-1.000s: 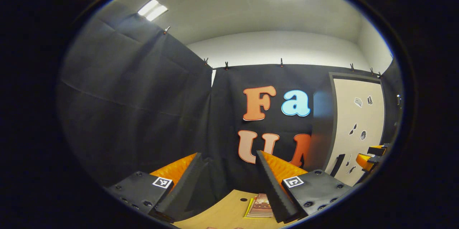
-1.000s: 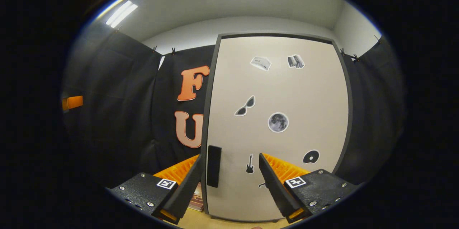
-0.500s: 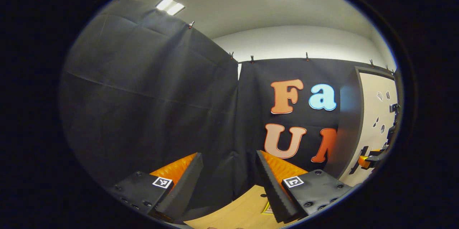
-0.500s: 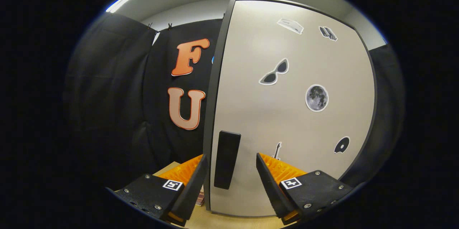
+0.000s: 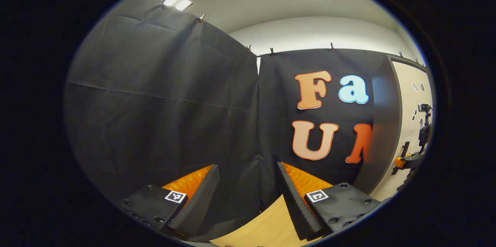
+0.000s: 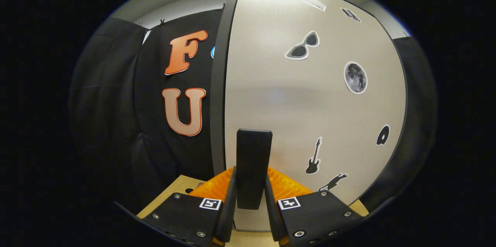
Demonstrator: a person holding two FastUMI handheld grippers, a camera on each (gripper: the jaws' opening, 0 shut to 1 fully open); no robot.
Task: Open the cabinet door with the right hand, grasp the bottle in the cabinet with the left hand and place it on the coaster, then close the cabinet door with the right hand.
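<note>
Black cloth lines the booth on all sides, with a pale wooden tabletop (image 5: 263, 223) below and a grey ceiling above.

Right gripper view: the right gripper (image 6: 250, 204) has its two fingers closed on the black handle (image 6: 254, 167) of the cabinet door (image 6: 310, 96), one ridged pad against each side of the handle's lower part. The handle stands upright and rises well above the fingertips. Its upper end lies near the door's left edge, beside the dark cabinet frame (image 6: 217, 96). The door is beige, sits flush within that frame, and carries small stickers: sunglasses (image 6: 302, 45), a moon (image 6: 355, 78), a guitar (image 6: 314, 156) and a disc (image 6: 383, 135). A strip of tabletop shows below and left of the fingers.

Left gripper view: the left gripper (image 5: 248, 200) has its jaws spread wide with nothing between them. Cloth wall and a wedge of tabletop fill the gap. The cabinet door (image 5: 410, 123) appears at the far right edge, well apart from these fingers, seen at a steep angle. The right gripper (image 5: 407, 160), with its orange and black parts, shows against the door's lower part.
</note>
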